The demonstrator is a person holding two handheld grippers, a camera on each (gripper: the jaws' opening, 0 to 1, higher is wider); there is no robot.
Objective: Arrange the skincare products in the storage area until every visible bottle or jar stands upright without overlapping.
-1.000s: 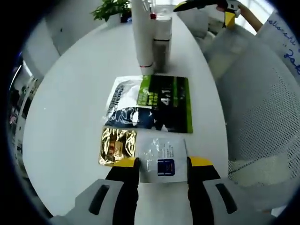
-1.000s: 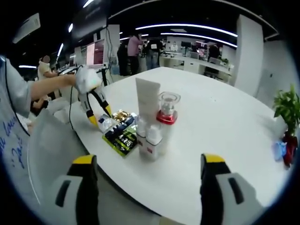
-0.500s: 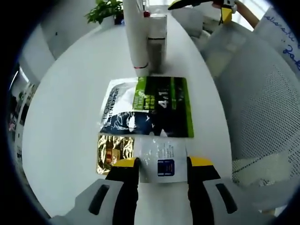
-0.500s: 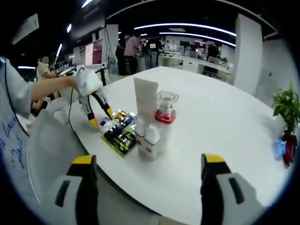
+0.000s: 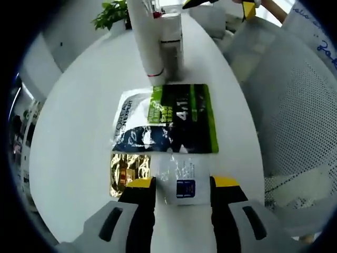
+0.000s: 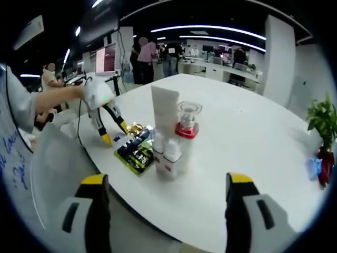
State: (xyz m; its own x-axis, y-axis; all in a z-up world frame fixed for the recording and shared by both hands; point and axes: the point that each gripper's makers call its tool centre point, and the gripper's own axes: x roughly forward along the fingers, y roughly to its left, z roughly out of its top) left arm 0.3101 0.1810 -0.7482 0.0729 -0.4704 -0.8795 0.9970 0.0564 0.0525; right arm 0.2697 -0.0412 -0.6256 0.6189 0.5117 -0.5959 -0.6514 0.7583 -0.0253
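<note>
The left gripper (image 5: 179, 183) stands spread around the small clear plastic sachet (image 5: 180, 179), which lies flat at six o'clock, near the white table (image 5: 73, 110) edge; to grip well, close squarely. At twelve o'clock stands the tall white tube (image 5: 146, 37). The right gripper (image 6: 163, 190) is spread, empty, above the edge.

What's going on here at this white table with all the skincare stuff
A person is tidying skincare products with a gripper in each hand. The left gripper has its open jaws on either side of a small clear sachet lying flat beside a gold sachet and a green and black packet. The white tube and the red-collared bottle already stand upright. The right gripper is open, held back from the white table.
</note>
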